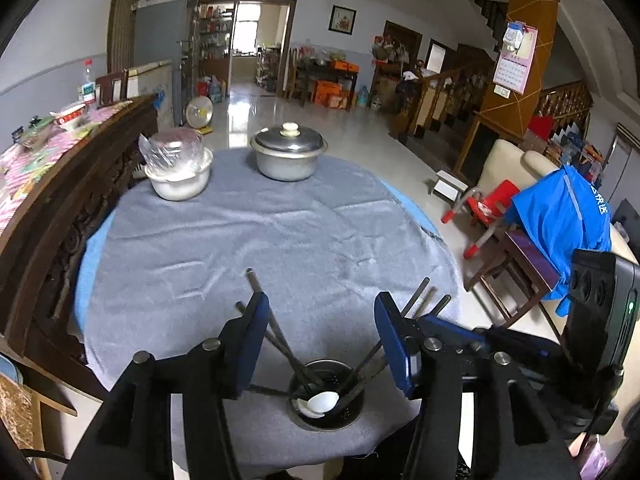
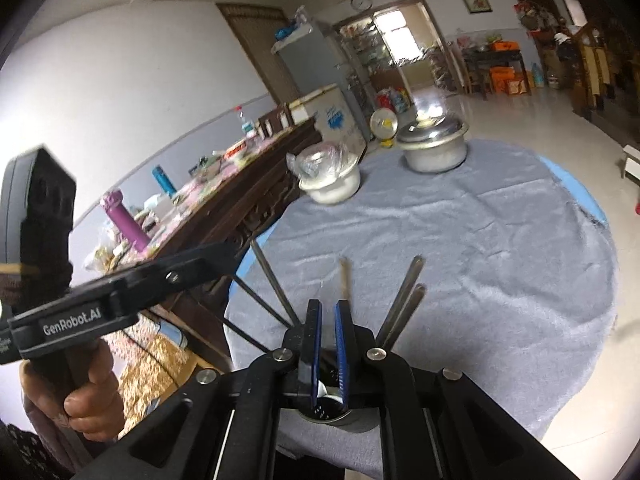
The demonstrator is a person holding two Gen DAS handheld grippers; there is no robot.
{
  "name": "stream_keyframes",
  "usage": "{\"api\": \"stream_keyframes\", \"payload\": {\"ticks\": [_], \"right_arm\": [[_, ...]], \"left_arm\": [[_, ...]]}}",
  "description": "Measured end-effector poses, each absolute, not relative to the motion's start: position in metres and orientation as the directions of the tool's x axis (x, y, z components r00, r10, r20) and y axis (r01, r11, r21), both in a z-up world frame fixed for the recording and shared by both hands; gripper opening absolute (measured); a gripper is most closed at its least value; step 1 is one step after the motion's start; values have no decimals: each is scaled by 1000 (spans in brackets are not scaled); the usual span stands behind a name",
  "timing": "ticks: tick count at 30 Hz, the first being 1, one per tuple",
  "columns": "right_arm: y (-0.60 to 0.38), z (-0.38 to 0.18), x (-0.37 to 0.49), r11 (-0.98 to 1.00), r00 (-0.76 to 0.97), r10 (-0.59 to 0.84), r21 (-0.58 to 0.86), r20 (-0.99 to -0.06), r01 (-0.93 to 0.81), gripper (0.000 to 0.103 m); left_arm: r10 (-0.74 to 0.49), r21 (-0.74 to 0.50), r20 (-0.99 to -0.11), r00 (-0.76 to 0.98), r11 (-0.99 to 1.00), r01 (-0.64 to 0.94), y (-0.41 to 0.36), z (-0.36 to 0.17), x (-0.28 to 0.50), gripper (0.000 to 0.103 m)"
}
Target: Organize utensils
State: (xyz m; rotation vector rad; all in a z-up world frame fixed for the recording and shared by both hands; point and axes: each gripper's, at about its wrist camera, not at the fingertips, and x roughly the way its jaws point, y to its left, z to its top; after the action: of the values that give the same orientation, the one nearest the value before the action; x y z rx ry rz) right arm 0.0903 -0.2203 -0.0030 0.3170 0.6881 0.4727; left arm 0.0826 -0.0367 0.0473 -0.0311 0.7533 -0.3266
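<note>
The round perforated metal utensil holder (image 1: 326,394) sits at the grey-clothed table's (image 1: 260,232) near edge, holding dark chopsticks (image 1: 276,328) and 1 white ceramic spoon (image 1: 322,402). The left gripper (image 1: 320,320) hangs spread, empty; the right gripper (image 2: 328,312) is nearly pressed together, pinching nothing visible. Approach slowly, avoiding the leaning chopsticks.

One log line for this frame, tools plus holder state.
left tool: open, empty | right tool: shut, empty | utensil holder: chopsticks, white spoon inside

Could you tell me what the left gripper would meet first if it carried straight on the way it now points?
Probably the grey tablecloth just beyond the utensil holder. The left gripper, jaws open, points downward past the chopsticks; those lean close on either side, so depth is uncertain.
</note>
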Motion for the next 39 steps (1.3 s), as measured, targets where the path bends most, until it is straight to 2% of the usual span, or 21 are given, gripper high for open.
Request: {"api": "stream_keyframes", "payload": {"ticks": [2,6,12,14,16,17,24,27,29,34,39], "right_arm": [[-228,2,84,850,697,503,439,-511,-292,9],[-238,9,70,859,726,475,440,-497,-260,23],[-244,13,38,868,753,442,444,-488,-222,24],[-244,14,24,880,766,420,426,-487,-211,34],[-242,16,9,886,780,407,414,-476,-210,57],[-242,17,1,888,789,402,409,-465,-211,59],[-239,26,-48,921,840,314,356,-442,-157,59],[-239,26,-61,942,865,250,315,-434,-114,65],[-237,22,-62,956,878,196,286,-436,-72,65],[-227,20,-64,961,882,185,267,-434,-70,65],[-213,22,-72,970,894,174,226,-412,-84,65]], "left_arm": [[-292,-128,-654,698,952,278,-34,50,74,56],[-261,-102,-626,734,961,255,-29,56,54,68],[-157,-24,-593,789,984,178,-23,56,20,82],[-113,15,-580,807,989,150,-23,54,7,85],[-62,52,-568,821,992,111,-23,52,-5,87],[-39,68,-564,825,993,94,-22,51,-11,87],[86,121,-550,831,992,-23,-11,46,-50,88],[124,123,-526,842,990,-69,-2,47,-58,98],[169,119,-500,850,985,-127,6,50,-57,98],[251,152,-463,850,967,-203,19,52,-61,98],[278,172,-446,851,959,-224,21,51,-65,98]]}}
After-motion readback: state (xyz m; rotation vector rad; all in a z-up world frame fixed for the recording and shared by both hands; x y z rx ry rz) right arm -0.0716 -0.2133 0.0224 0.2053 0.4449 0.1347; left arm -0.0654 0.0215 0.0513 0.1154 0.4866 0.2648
